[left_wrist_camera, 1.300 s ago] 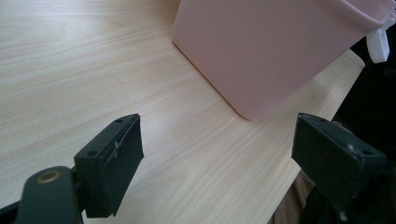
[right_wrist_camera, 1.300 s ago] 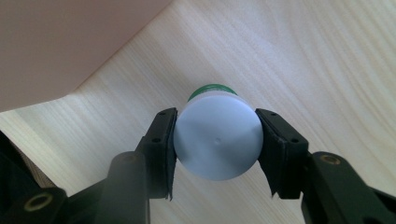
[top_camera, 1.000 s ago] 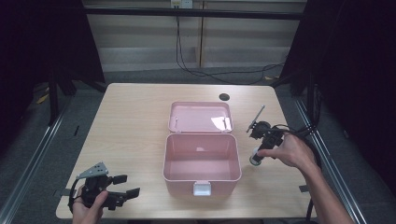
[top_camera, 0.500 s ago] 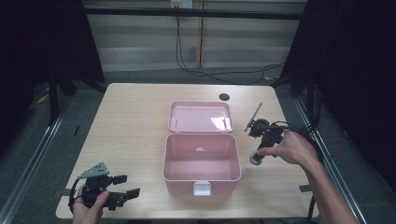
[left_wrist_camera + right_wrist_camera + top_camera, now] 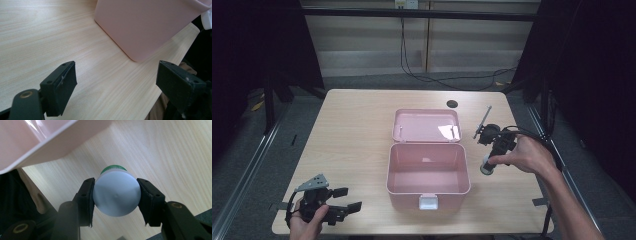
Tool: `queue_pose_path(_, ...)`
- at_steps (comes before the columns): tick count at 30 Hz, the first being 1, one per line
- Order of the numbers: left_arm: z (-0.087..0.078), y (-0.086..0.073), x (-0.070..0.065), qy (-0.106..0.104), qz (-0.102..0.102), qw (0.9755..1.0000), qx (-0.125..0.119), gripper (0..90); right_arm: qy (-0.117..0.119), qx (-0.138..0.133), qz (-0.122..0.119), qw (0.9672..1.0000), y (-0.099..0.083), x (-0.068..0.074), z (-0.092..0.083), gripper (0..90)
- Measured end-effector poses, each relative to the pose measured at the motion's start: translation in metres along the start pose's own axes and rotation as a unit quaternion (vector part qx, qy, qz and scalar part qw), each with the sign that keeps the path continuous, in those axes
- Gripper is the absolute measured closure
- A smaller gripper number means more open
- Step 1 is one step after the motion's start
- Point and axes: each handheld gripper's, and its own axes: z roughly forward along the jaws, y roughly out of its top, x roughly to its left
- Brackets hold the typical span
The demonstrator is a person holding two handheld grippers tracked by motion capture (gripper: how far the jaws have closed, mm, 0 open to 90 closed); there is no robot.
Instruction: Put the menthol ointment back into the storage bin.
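Note:
A pink box (image 5: 428, 170) stands open at the middle of the table, its lid (image 5: 426, 126) laid back behind it. To its right, my right gripper (image 5: 486, 167) points down and is shut on a small white bottle (image 5: 116, 193) with a green cap end (image 5: 113, 167); both pads press its round sides, and it hangs just above the wood. The box's rim (image 5: 45, 147) runs across the upper left of the right gripper view. At the table's front left corner my left gripper (image 5: 346, 200) rests open, its jaws empty, with the box's outer wall (image 5: 145, 25) ahead of it.
The wooden table (image 5: 352, 130) has a dark round grommet (image 5: 452, 104) near its far edge. The box has a white latch (image 5: 428, 201) at its front. The right gripper's cable (image 5: 532, 134) trails right. Dark frames and rails flank the table.
My right gripper has risen a little with the bottle still in its jaws. The left gripper and the box have stayed where they were.

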Motion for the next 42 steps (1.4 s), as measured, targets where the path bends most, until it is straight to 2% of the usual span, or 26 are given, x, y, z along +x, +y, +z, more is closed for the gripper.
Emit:
queue_pose_path(15,0.000,0.000,0.000,0.001,-0.001,1.0000,0.002,16.5,-0.005,-0.024,-0.026,0.9994,0.005,0.009,-0.025,50.9)
queue_pose_path(16,0.000,0.000,0.000,0.001,-0.001,1.0000,0.003,16.5,-0.006,-0.021,-0.035,0.9992,0.006,0.011,-0.027,50.9)
queue_pose_path(24,0.001,0.000,0.000,0.003,-0.004,1.0000,0.003,16.7,-0.008,-0.031,-0.052,0.9981,0.016,0.019,-0.041,50.9)
queue_pose_path(33,0.000,0.000,0.000,0.003,-0.004,1.0000,0.004,16.7,-0.005,-0.062,-0.068,0.9958,0.025,0.028,-0.057,50.9)
queue_pose_path(37,0.000,0.000,0.000,0.003,-0.004,1.0000,0.005,16.7,-0.003,-0.063,-0.083,0.9945,0.032,0.032,-0.055,50.9)
queue_pose_path(42,0.000,0.000,0.000,0.003,-0.005,1.0000,0.004,16.7,0.006,-0.072,-0.088,0.9935,0.041,0.035,-0.053,50.9)
